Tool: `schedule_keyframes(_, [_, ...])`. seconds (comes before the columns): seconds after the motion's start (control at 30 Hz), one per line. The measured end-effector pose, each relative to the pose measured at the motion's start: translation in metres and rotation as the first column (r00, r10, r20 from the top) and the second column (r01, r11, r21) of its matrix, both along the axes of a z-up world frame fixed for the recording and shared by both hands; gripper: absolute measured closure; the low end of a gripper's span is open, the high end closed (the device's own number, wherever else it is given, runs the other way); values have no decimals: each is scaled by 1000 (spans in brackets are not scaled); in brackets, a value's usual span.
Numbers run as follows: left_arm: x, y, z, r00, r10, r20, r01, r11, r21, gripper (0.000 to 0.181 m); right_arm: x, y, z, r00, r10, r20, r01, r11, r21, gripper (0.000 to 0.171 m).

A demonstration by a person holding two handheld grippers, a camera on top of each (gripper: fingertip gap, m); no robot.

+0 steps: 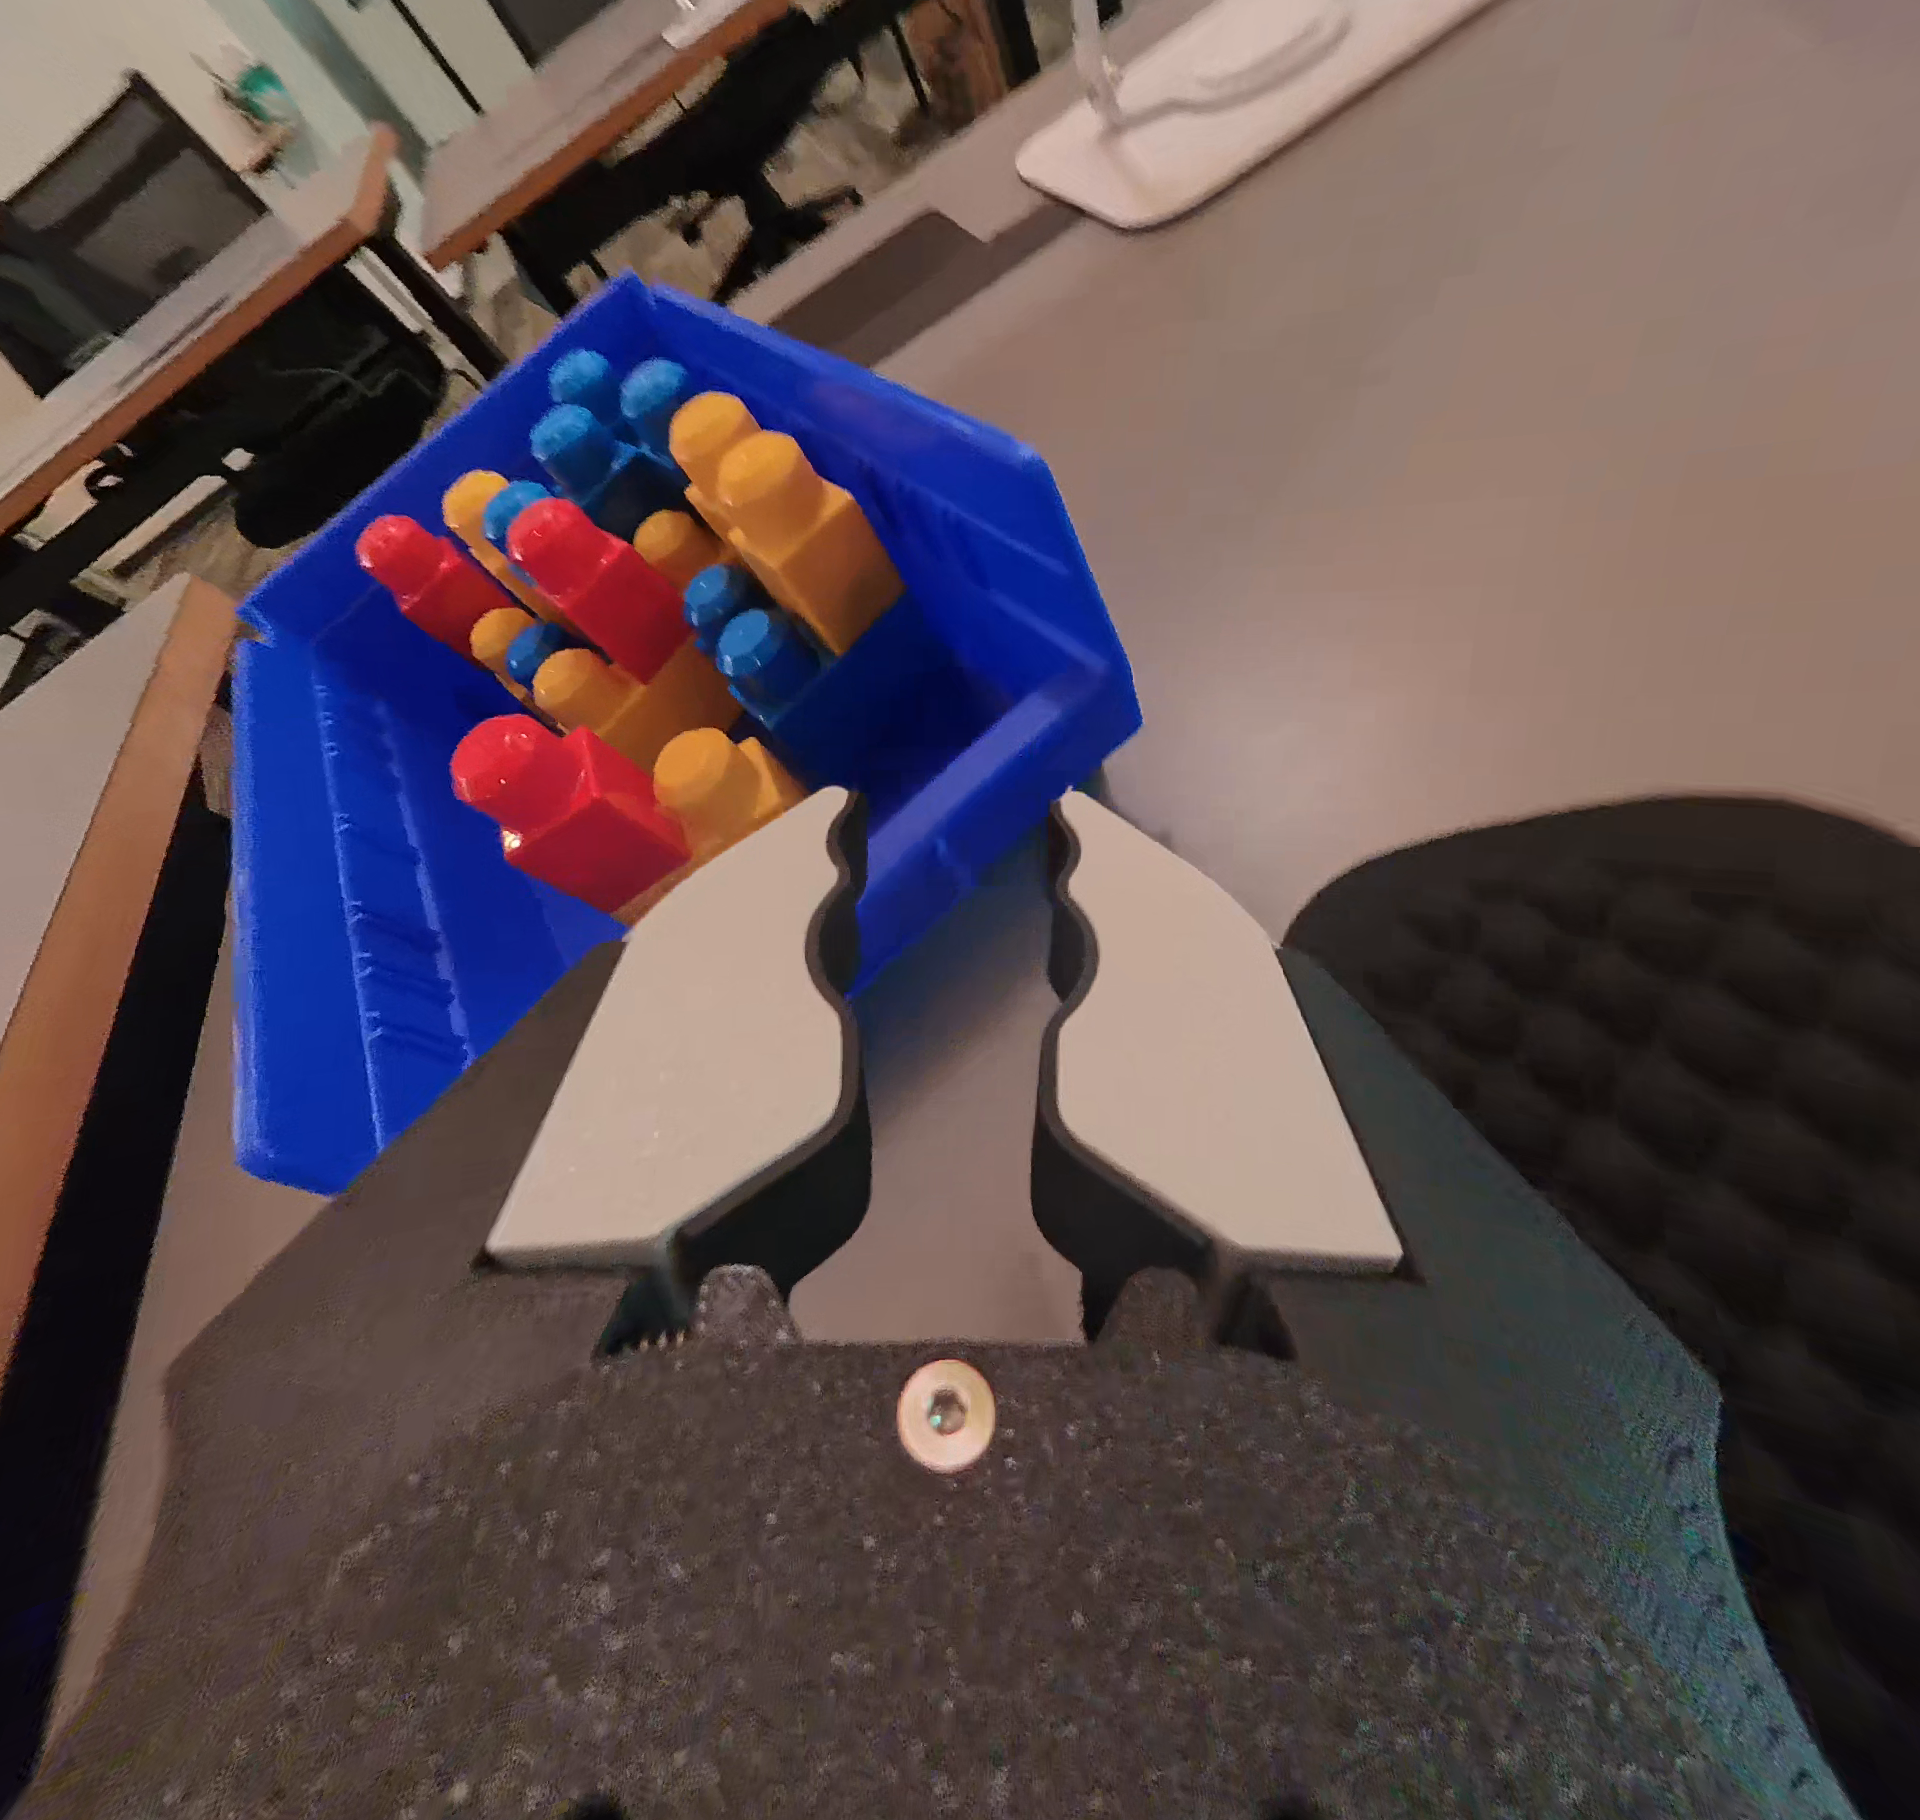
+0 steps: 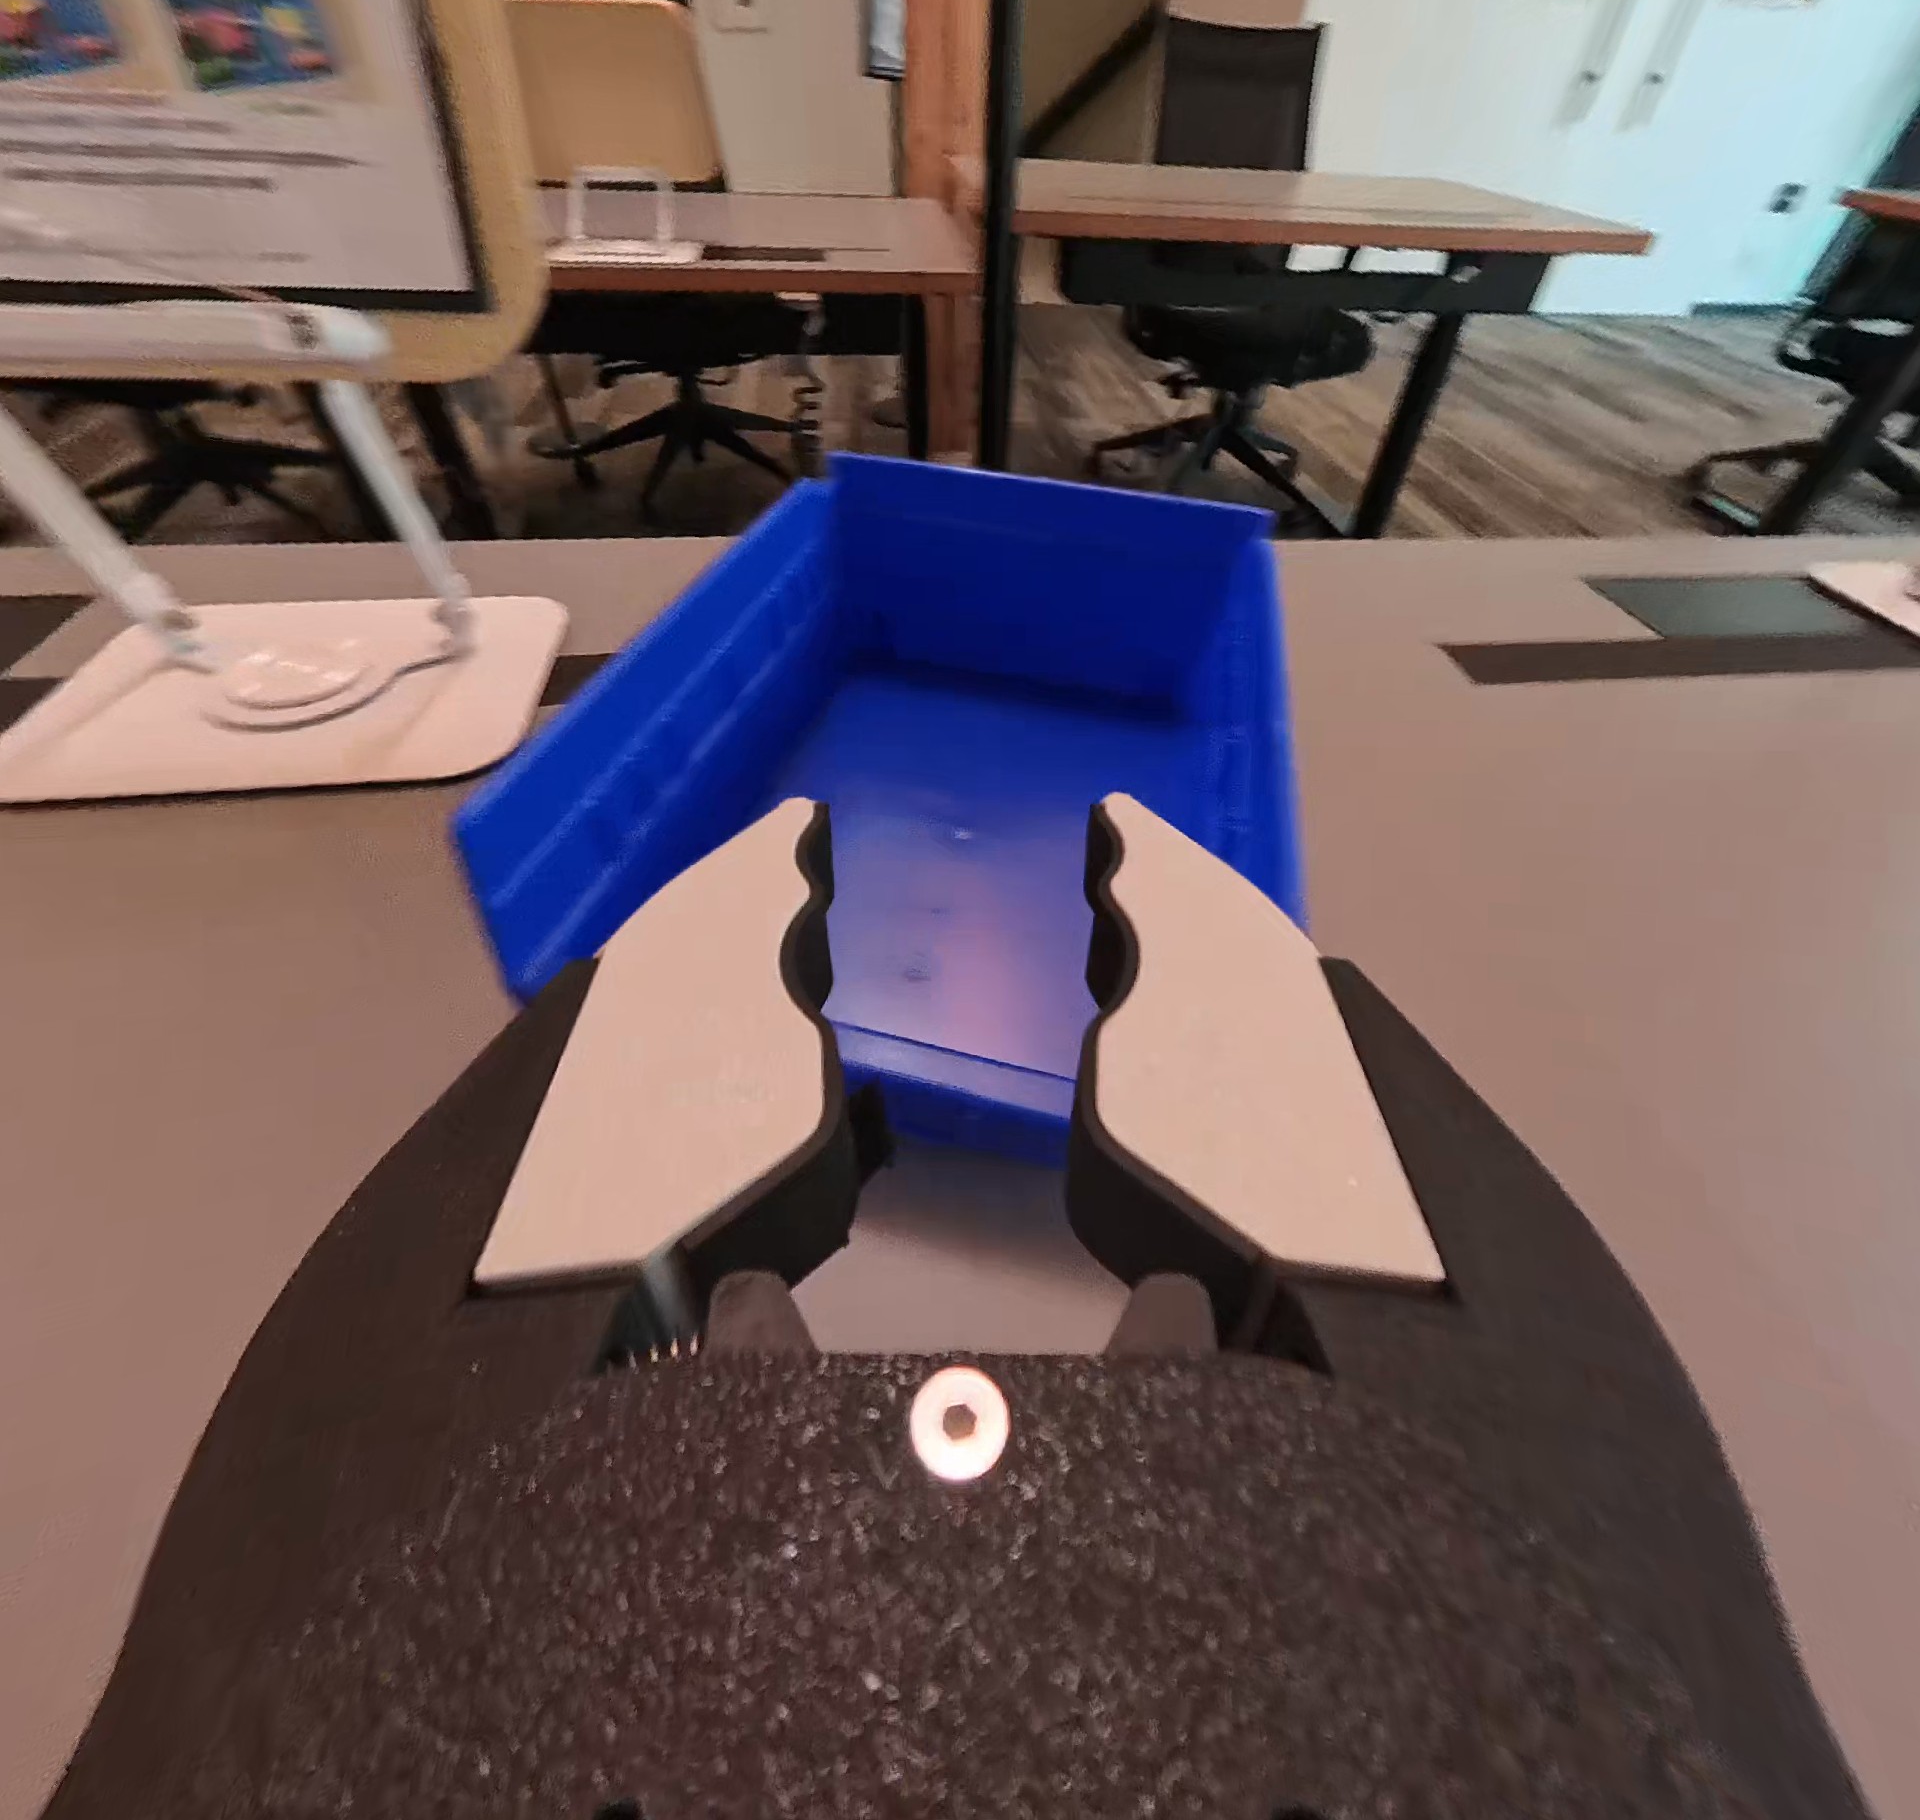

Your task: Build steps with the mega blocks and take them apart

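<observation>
Left gripper point(image 1: 951, 825), jaws parted and empty, at a blue bin point(image 1: 997, 565) of mega blocks point(image 1: 623, 627). Right gripper point(image 2: 956, 825), likewise parted, faces an empty blue bin point(image 2: 1039, 575) on the worktop point(image 2: 1558, 887)

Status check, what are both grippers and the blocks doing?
Left gripper open, empty. Right gripper open, empty. Red, orange and blue plastic mega blocks in blue plastic bin. Nothing blocking.

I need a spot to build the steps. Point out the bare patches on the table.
Bare tabletop lies right of the empty blue bin, and between that bin and the white stand base. The other blue bin is crowded with mega blocks; a black pad borders it.
</observation>
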State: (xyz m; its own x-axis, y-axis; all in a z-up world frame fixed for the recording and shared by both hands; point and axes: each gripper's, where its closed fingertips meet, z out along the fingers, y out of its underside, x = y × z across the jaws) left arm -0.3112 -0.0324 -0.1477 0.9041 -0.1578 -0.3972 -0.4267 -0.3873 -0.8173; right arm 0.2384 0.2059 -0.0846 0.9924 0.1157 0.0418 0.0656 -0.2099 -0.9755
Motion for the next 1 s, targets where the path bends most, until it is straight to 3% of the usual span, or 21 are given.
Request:
schedule_keyframes(0.2, [-10, -1, -29, 985, -98, -141, 66, 973, -220, 138, -93, -4, 5, 962, 250, 114, -251, 968, -6, 128])
schedule_keyframes(0.37, [-29, 9, -52, 947, -157, -279, 51, 934, -355, 135, -170, -11, 1, 863, 481, 151, -481, 876, -42, 132])
schedule_keyframes(0.5, [-38, 20, -47, 930, -167, -328, 44, 935, -353, 154, -221, -23, -14, 738, 655, 159, -654, 753, -67, 136])
schedule_keyframes(0.63, [-40, 31, -48, 913, -204, -353, 60, 924, -378, 146, -247, -27, -38, 666, 723, 180, -718, 688, -106, 137])
schedule_keyframes(0.8, [-35, 43, -51, 869, -301, -392, 105, 887, -449, 157, -260, -31, -59, 622, 777, 95, -770, 629, -109, 141])
schedule_keyframes(1.0, [-18, 84, -52, 886, -335, -319, 159, 868, -470, 157, -260, -29, -70, 600, 800, -3, -796, 597, -98, 145])
